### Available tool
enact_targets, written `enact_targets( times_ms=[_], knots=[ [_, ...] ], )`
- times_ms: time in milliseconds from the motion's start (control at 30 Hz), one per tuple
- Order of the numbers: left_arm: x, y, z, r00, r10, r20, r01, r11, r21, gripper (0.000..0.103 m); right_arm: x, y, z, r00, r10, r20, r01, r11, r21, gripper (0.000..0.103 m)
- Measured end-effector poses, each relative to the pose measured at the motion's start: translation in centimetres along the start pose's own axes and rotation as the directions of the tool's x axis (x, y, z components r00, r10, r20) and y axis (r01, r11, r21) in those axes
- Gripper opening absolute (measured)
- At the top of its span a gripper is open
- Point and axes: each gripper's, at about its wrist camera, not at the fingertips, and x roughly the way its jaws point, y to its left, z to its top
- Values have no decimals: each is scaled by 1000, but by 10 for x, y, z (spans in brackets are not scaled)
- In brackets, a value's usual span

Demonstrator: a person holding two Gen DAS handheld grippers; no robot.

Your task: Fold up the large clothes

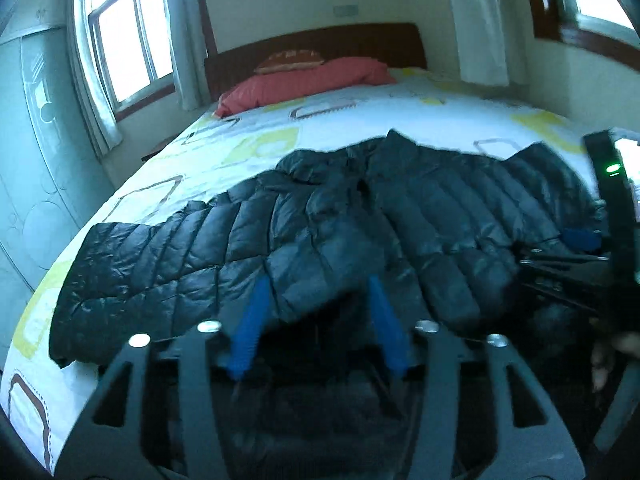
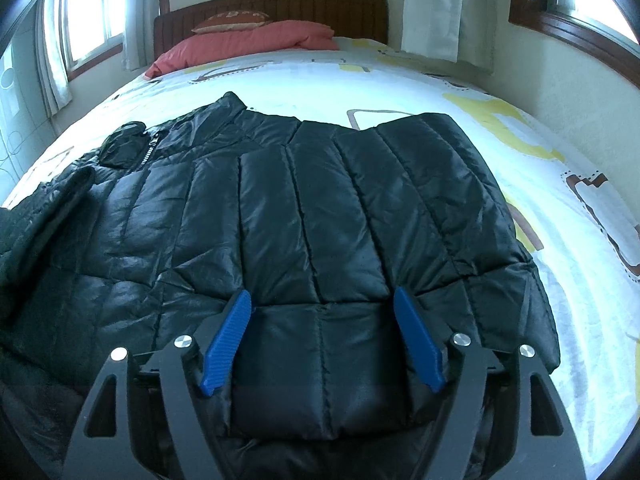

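A black quilted puffer jacket (image 1: 248, 240) lies spread across the bed, its collar and zip (image 2: 150, 146) toward the pillows. In the left wrist view one sleeve stretches out to the left and a folded flap lies over the middle. My left gripper (image 1: 318, 280) hovers at the jacket's near edge. It is open: the blue fingers (image 1: 256, 316) stand apart and do not press the fabric. My right gripper (image 2: 320, 294) sits on the jacket's near right part. A thick puffy fold fills the gap between its pads (image 2: 230, 332), so it is shut on the jacket.
The bed (image 2: 520, 92) has a white sheet with yellow and brown squares. A red pillow (image 2: 248, 46) and a wooden headboard (image 2: 280, 4) are at the far end. Windows with curtains (image 1: 132, 40) flank the bed, and a wardrobe (image 1: 36, 152) stands at left.
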Motion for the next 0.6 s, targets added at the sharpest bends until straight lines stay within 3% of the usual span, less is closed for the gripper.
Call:
enact_targets(
  times_ms=[167,267,433,600],
  knots=[
    [-32,28,-3,1000,3,19,-3,999,-37,60,-18,2,9,1000,-1,19,1,1000,16,74],
    [-46,60,-10,999,42,26,-39,995,-87,65,-37,14,17,997,57,46,-59,998,35,75],
    [-48,118,-20,991,137,5,-134,974,-184,66,-49,59,27,982,184,45,-185,982,30,78],
    [-34,175,-32,975,214,-56,-221,933,-284,66,-27,120,40,965,262,-6,-262,965,-12,80]
  ],
)
